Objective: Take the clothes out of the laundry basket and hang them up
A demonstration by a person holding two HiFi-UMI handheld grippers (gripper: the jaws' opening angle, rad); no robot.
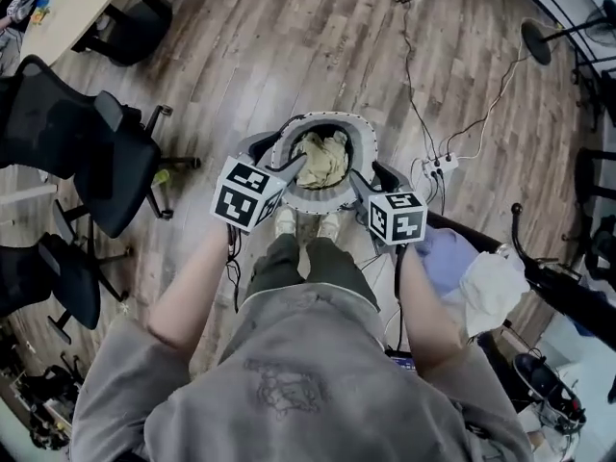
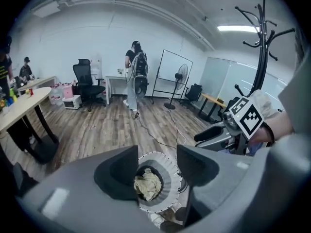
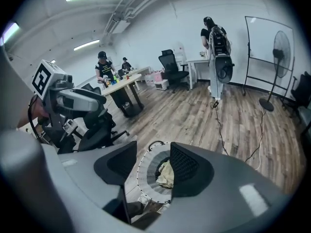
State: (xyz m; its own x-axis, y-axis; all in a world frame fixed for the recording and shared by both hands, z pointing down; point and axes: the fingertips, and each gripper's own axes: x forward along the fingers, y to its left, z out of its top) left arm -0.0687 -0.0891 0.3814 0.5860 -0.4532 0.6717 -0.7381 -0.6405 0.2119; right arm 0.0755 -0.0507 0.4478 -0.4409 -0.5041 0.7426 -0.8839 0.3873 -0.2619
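A round white-rimmed laundry basket (image 1: 364,139) stands on the wood floor just ahead of the person's feet. A crumpled beige garment (image 1: 325,159) lies inside it. My left gripper (image 1: 286,163) hovers over the basket's left rim, open and empty. My right gripper (image 1: 370,179) hovers over the right rim, also open and empty. In the left gripper view the jaws (image 2: 158,166) frame the basket (image 2: 162,156) and the garment (image 2: 147,183) below. In the right gripper view the jaws (image 3: 153,164) stand apart above the basket (image 3: 142,174) and the garment (image 3: 166,174).
Black office chairs (image 1: 96,152) stand at the left, a table (image 1: 67,8) beyond them. A power strip with cables (image 1: 438,166) lies right of the basket. A black coat stand (image 2: 262,47) bearing lilac and white clothes (image 1: 481,282) is at the right. People stand far off (image 2: 136,67).
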